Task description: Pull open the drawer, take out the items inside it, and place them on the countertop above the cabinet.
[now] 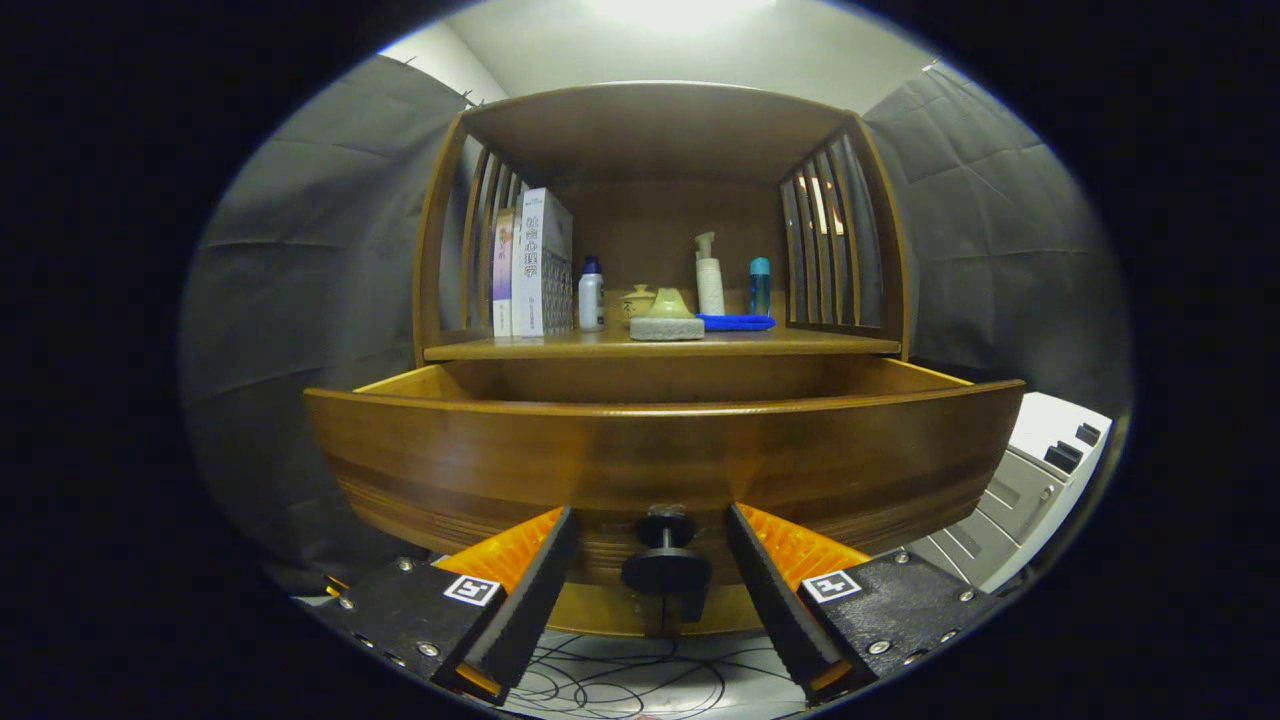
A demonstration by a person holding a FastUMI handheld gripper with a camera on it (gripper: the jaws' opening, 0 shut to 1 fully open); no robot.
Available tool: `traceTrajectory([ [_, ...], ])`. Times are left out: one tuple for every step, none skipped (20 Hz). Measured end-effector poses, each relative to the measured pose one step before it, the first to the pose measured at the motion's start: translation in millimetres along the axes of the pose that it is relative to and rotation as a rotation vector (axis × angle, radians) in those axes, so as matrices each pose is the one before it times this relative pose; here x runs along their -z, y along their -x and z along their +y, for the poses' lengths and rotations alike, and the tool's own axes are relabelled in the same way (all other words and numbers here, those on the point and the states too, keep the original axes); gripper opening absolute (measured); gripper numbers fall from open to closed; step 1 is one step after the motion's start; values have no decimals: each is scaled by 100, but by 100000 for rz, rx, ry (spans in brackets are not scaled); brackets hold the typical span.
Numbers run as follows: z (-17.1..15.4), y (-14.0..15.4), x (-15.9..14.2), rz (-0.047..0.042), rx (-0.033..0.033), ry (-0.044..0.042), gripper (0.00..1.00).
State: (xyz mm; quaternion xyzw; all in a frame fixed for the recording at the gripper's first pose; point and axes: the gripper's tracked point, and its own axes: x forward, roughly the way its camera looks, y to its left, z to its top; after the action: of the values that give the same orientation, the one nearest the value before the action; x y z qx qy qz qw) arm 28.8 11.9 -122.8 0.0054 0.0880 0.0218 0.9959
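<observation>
At the bottom centre of the frame, the jaws (665,575) stand spread to either side of the drawer knob (666,560), gripping nothing; the knob sits free in the gap. Just above, the drawer (660,455) stands pulled out, its front hiding whatever lies inside. Higher, mid-frame, the bench (800,343) above the cabinet already carries books (530,265), bottles (709,275) and a sponge (667,328), likely leaving room at its front edge for more.
</observation>
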Motion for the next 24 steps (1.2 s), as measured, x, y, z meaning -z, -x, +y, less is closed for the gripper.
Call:
traceTrajectory([
  [-39,-105,-15,-151,755,165,93],
  [27,-88,-9,-137,516,-278,93],
  [13,-8,-110,-122,586,-837,93],
  [17,-52,34,634,33,-212,93],
  [-47,-54,-72,-91,-74,420,93],
  [15,-194,-3,383,-342,-7,93],
  [-61,-122,-107,-197,-484,-301,94],
  [52,-161,-20,111,-677,-304,94],
  [-3,-243,-290,-438,-639,-282,95],
  [-85,-244,-147,-429,-266,112,95],
  [-61,-63,-304,-661,-143,150,95],
  [81,-397,-179,-155,-214,-530,95],
  [48,-257,74,365,218,-314,95],
  [21,-228,-335,-215,50,350,95],
  [81,-468,-327,91,112,245,95],
  [35,-279,-93,8,255,467,95],
  [11,-435,-172,33,164,575,95],
  [17,-392,-79,5,73,-154,95],
  [49,-216,-55,-26,86,-350,95],
  [23,-438,-71,37,-33,-140,95],
  [11,-368,-101,-169,-23,-118,95],
  [-3,-258,-11,-180,50,108,95],
  [-17,-296,-66,-90,103,15,95],
  [14,-238,-46,-63,108,-132,95],
])
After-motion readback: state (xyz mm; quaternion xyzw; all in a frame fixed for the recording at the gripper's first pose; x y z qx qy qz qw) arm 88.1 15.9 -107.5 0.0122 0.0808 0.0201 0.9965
